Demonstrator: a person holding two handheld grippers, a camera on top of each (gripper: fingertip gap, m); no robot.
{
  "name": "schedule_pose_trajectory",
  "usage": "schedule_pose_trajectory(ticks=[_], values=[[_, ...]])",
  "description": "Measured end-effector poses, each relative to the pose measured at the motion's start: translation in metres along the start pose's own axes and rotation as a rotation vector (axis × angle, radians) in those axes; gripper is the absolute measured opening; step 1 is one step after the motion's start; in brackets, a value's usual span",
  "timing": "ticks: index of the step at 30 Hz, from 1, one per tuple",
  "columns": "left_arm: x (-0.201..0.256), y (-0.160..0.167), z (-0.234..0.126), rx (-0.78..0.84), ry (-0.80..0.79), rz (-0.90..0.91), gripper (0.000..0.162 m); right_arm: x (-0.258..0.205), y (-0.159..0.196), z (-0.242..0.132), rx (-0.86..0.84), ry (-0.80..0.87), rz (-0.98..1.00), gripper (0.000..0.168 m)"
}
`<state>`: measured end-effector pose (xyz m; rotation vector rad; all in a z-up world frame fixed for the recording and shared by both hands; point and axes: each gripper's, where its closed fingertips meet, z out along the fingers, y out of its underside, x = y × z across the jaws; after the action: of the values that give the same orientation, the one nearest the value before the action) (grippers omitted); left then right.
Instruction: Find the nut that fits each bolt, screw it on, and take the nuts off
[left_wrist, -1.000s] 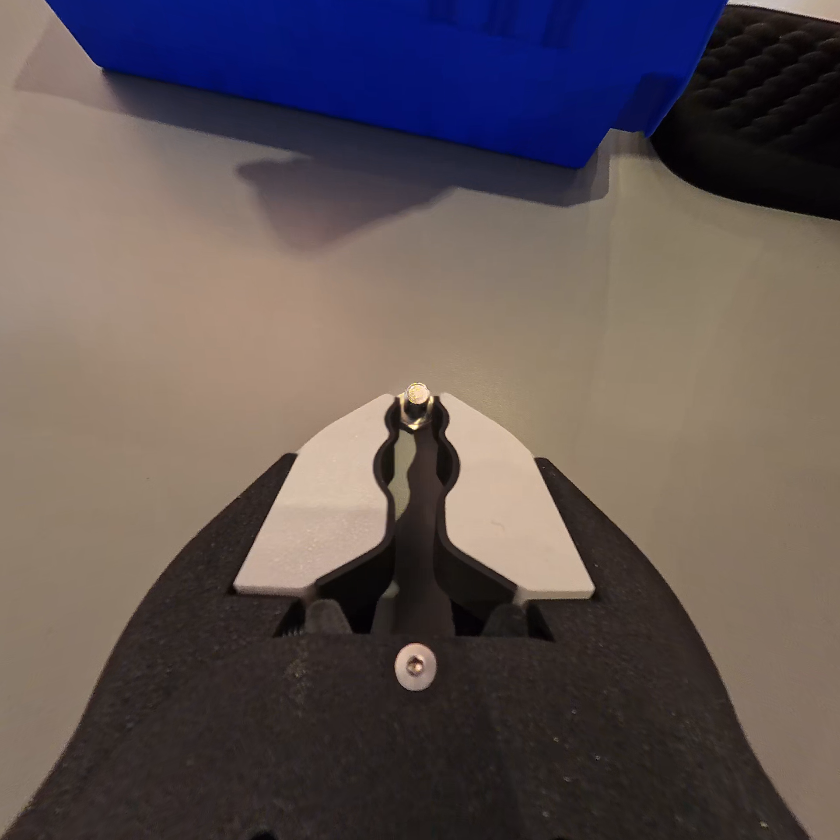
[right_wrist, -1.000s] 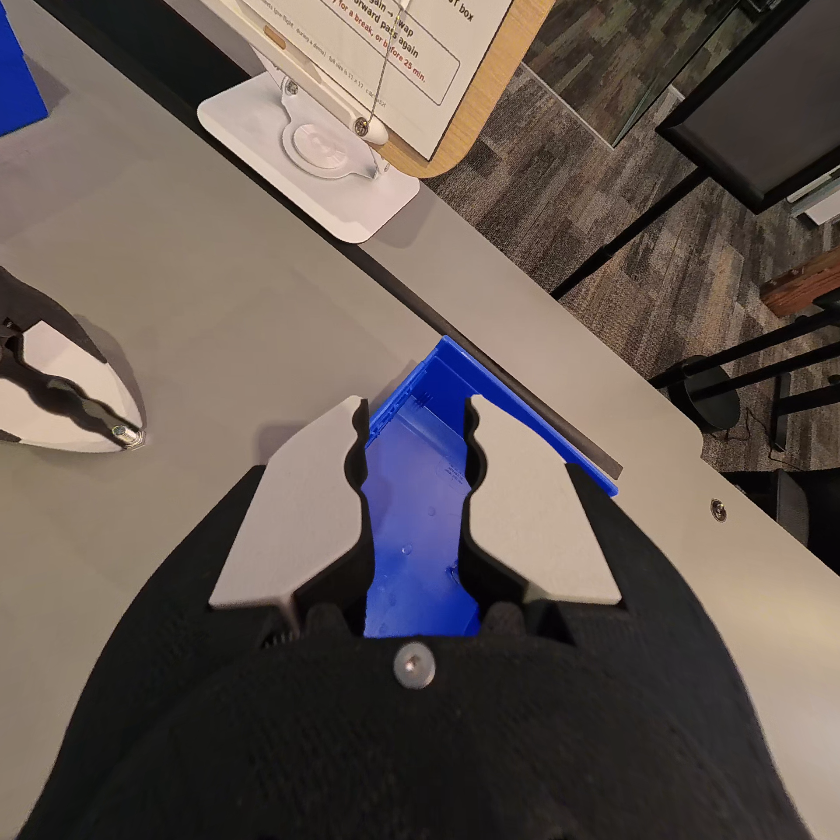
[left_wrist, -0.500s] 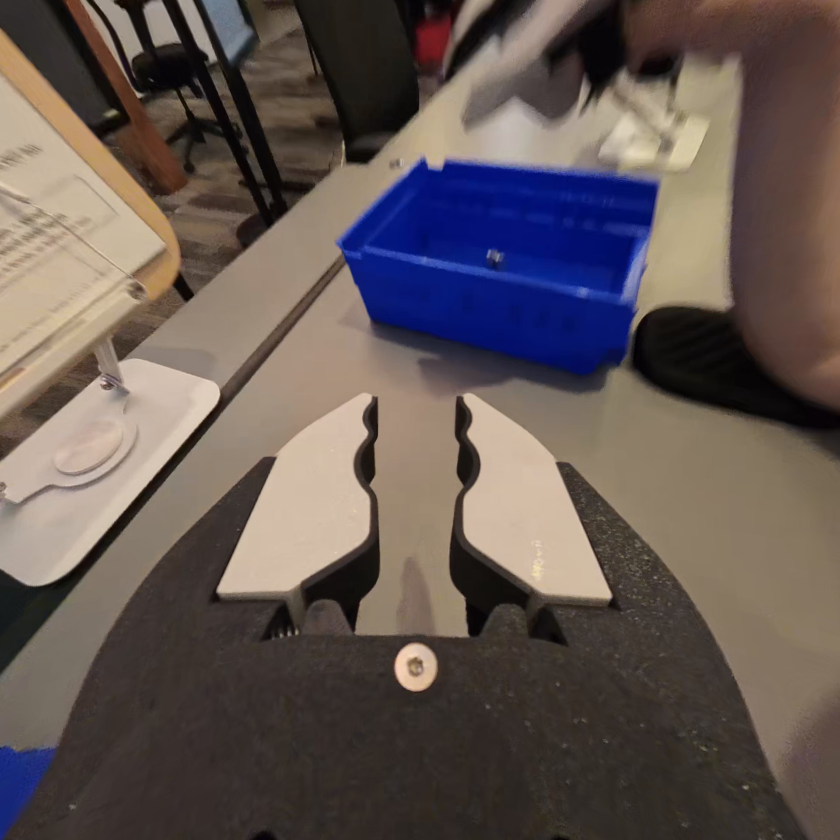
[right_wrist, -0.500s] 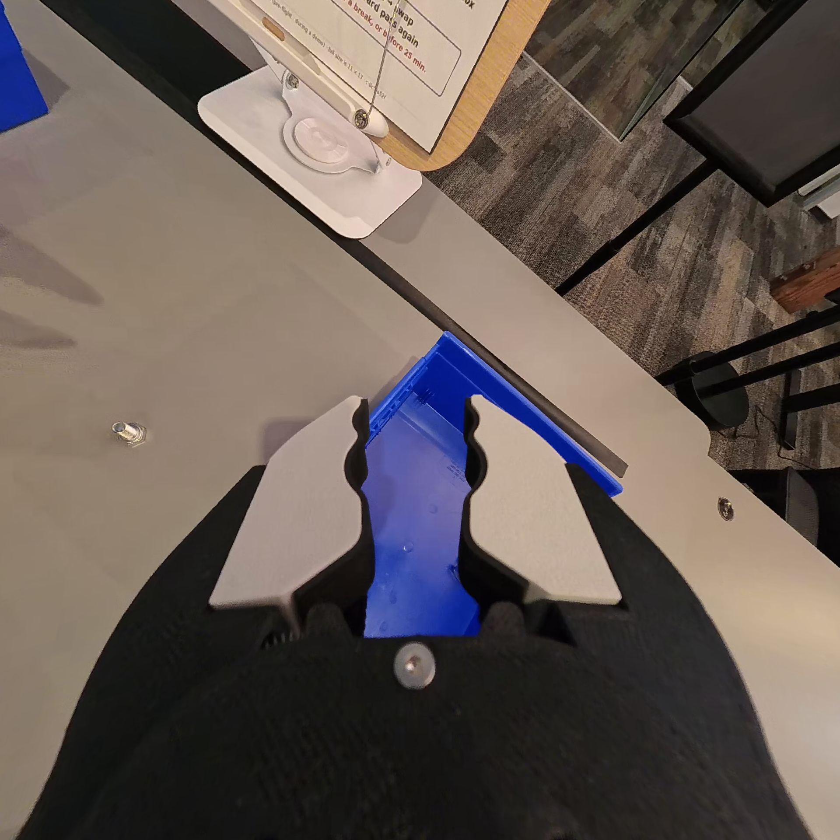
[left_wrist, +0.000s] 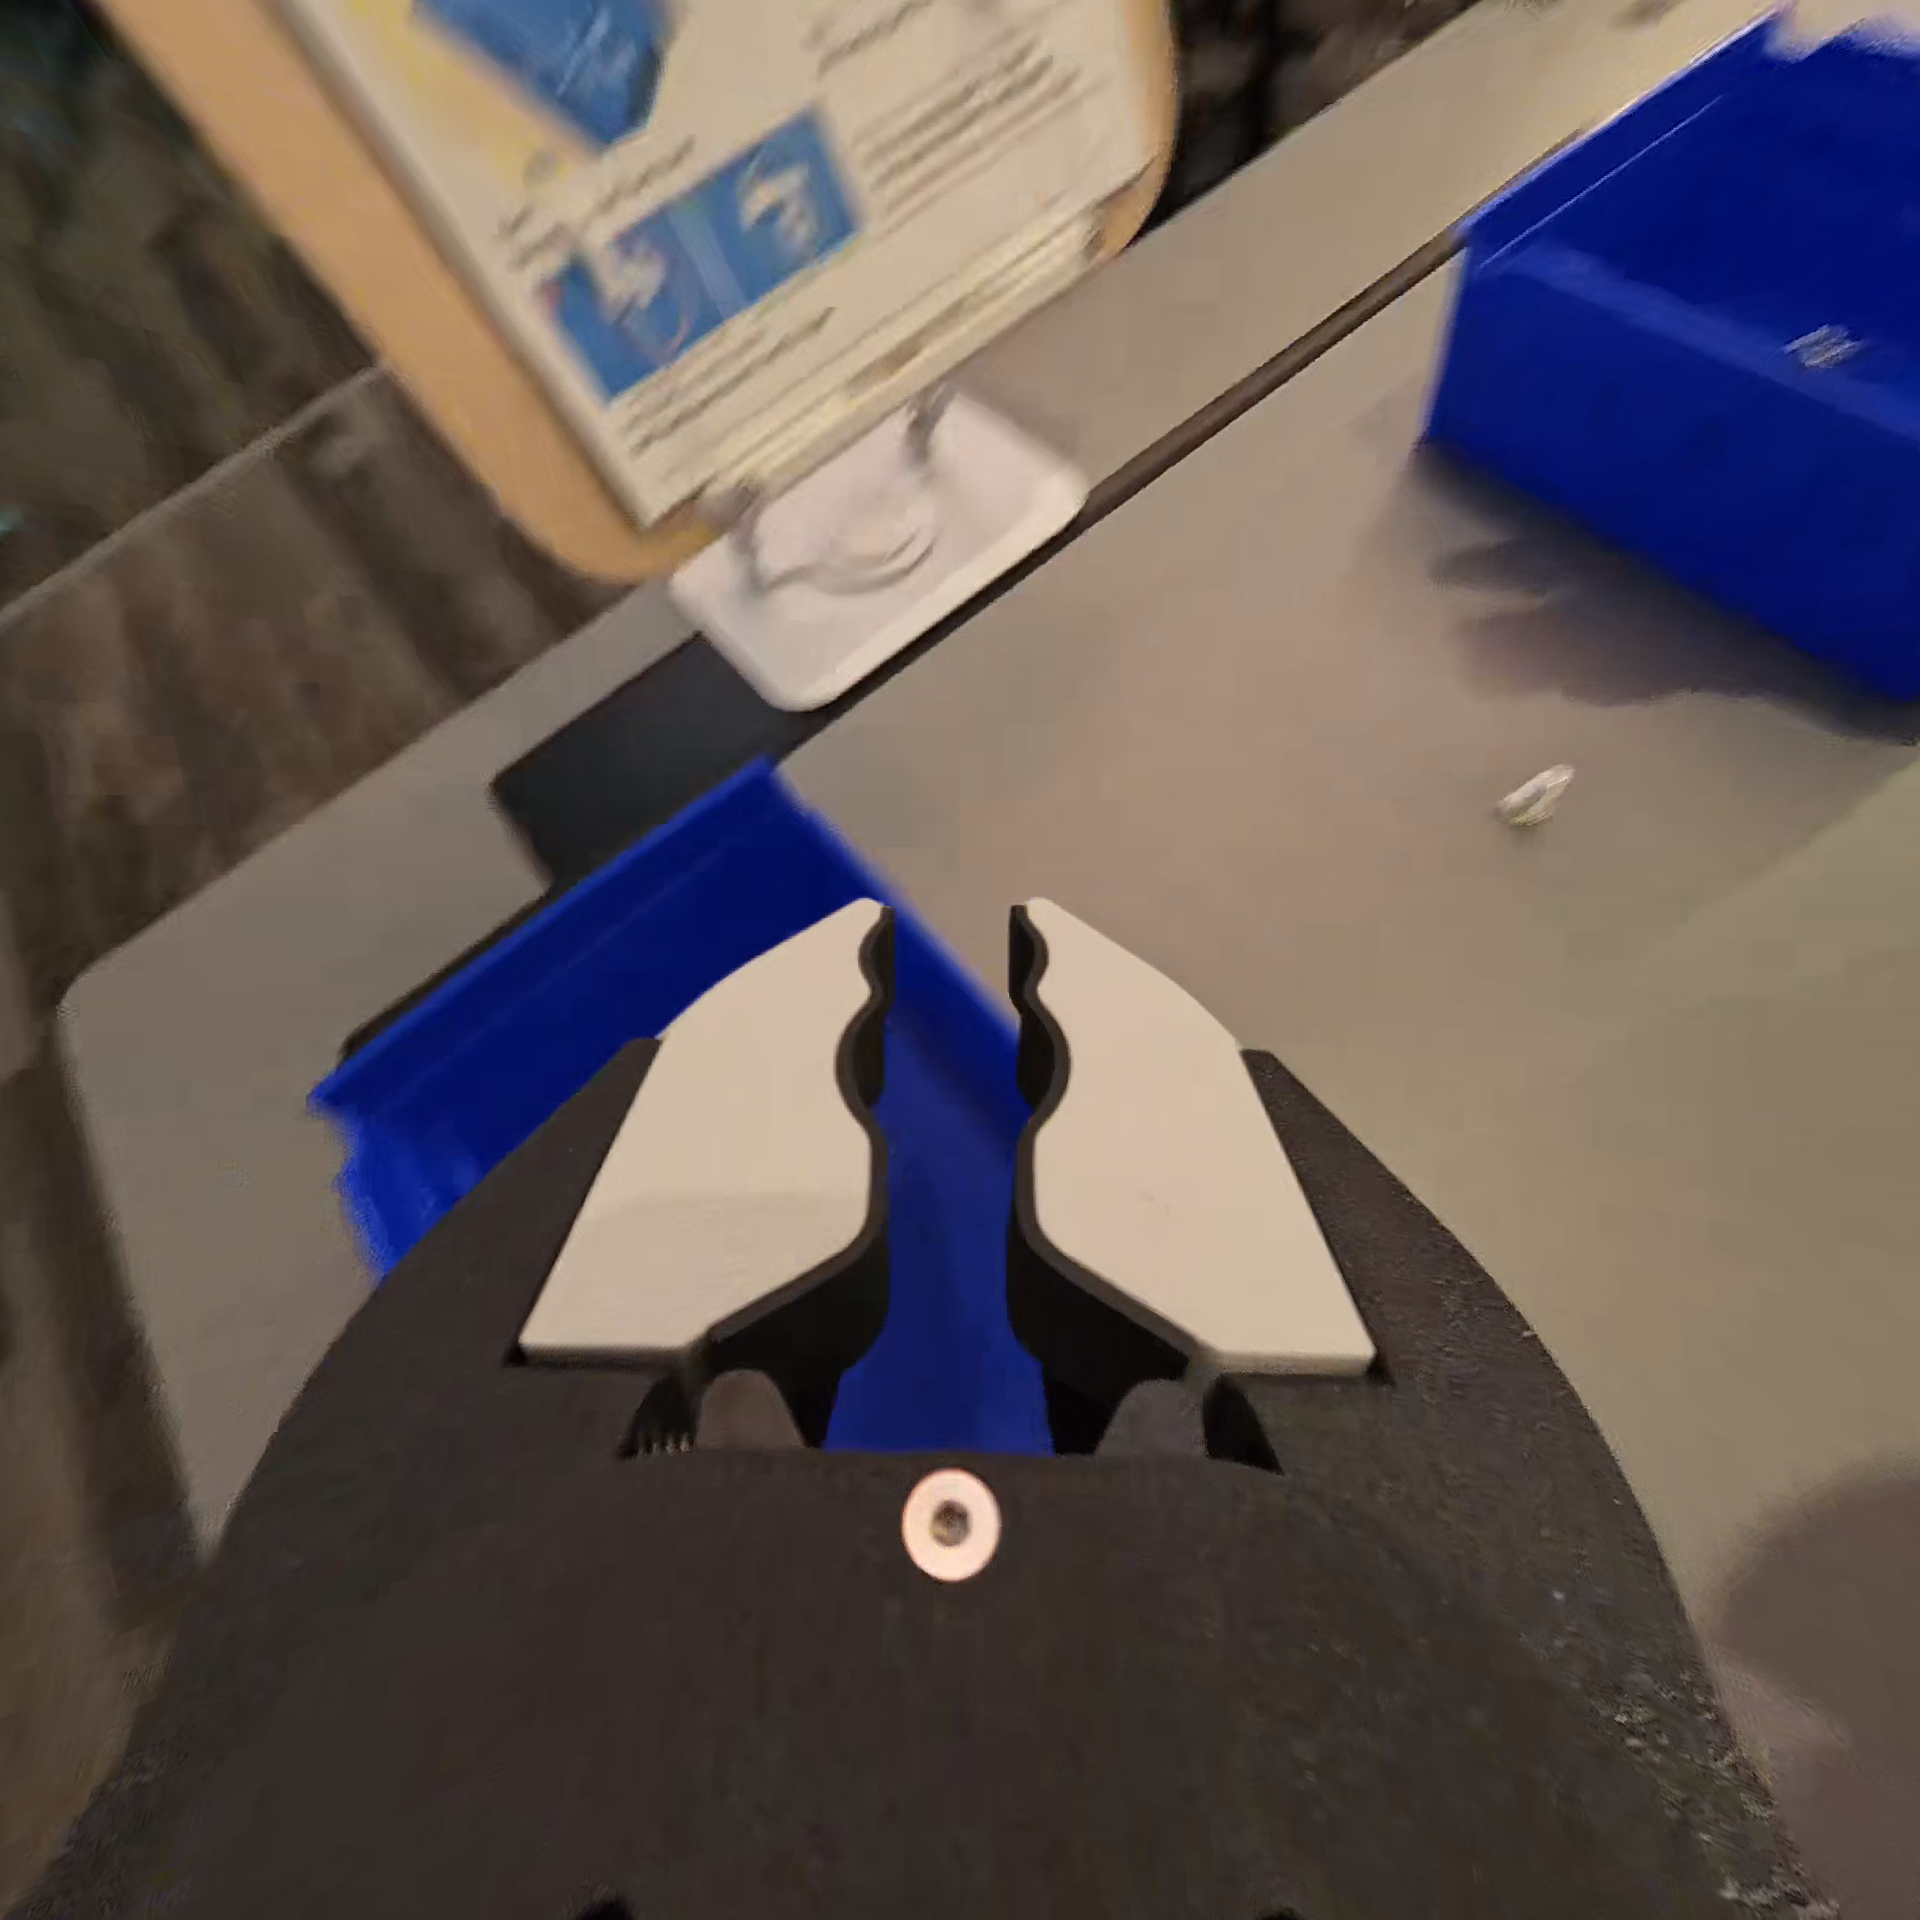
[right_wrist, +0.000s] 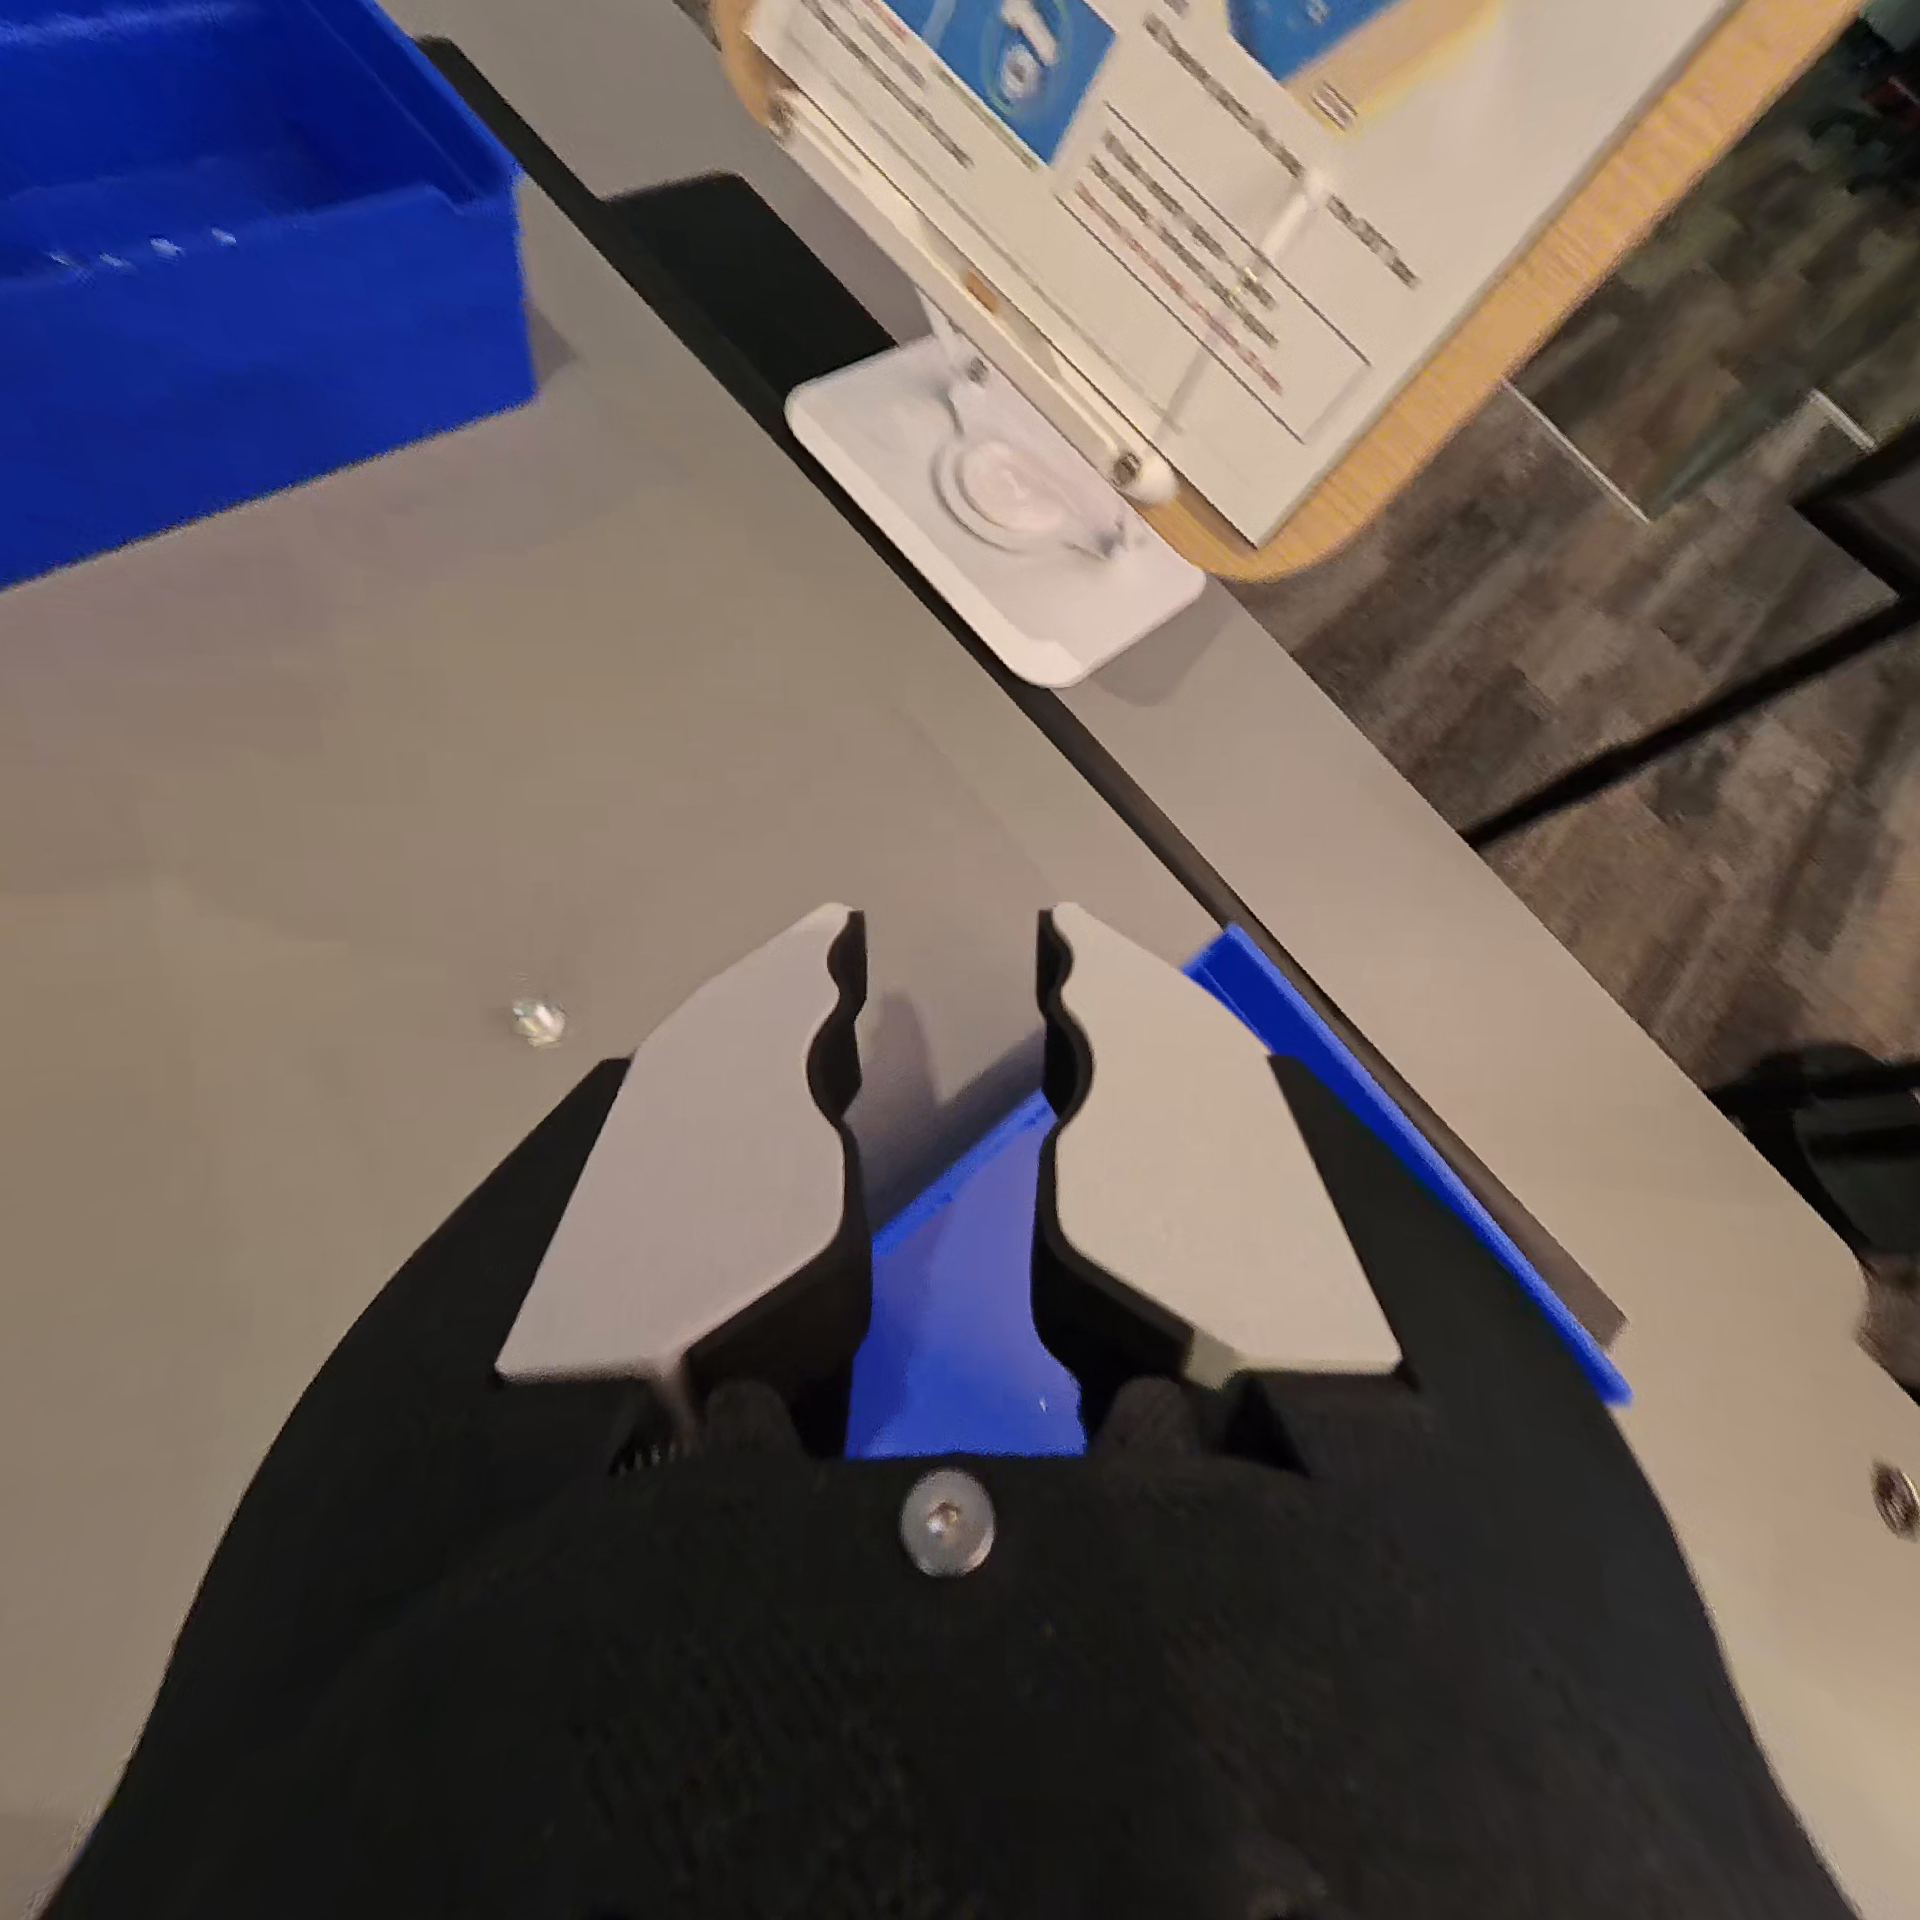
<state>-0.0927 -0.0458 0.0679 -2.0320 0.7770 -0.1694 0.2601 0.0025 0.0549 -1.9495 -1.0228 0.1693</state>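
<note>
A small silver bolt with a nut on it (right_wrist: 538, 1020) lies loose on the grey table (right_wrist: 416, 810), left of my right gripper (right_wrist: 951, 925). It also shows blurred in the left wrist view (left_wrist: 1536, 798), far right of my left gripper (left_wrist: 951, 920). Both grippers are open and empty. Each hangs over a blue bin: the left gripper over one (left_wrist: 623, 997) at the table's corner, the right gripper over one (right_wrist: 1403, 1153) at the table's edge.
Another blue bin (right_wrist: 239, 312) stands at the far left of the right wrist view, and shows in the left wrist view (left_wrist: 1704, 416) at the upper right. A sign board on a white stand (right_wrist: 997, 520) stands at the table's back edge. Carpet floor lies beyond. Spacing between my two grippers at the tips: around 35 centimeters.
My left gripper let go of the bolt with the nut, left it on the table, and swung over to a blue bin. My right gripper drew back a little over its bin.
</note>
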Motion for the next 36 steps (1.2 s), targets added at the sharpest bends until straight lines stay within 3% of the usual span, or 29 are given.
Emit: schedule_pose_trajectory(ticks=[3,10,15,18,24,36], values=[[-0.036,0.039,-0.001,-0.167,-0.116,-0.071,0.019,-0.021,-0.016,0.002,0.069,-0.074,-0.041,0.029],[-0.085,0.091,0.024,-0.336,-0.217,-0.215,0.017,-0.087,-0.035,0.015,0.112,-0.307,-0.139,0.029],[-0.102,0.133,0.060,-0.492,-0.222,-0.228,0.020,-0.113,-0.030,0.031,0.053,-0.367,-0.194,0.029],[-0.105,0.155,0.076,-0.583,-0.191,-0.331,0.020,-0.114,-0.026,0.038,0.021,-0.358,-0.204,0.029],[-0.110,0.185,0.101,-0.699,-0.130,-0.393,0.029,-0.108,-0.024,0.038,0.014,-0.346,-0.189,0.029],[-0.115,0.194,0.120,-0.751,-0.061,-0.366,0.029,-0.096,-0.023,0.035,0.017,-0.307,-0.191,0.029]])
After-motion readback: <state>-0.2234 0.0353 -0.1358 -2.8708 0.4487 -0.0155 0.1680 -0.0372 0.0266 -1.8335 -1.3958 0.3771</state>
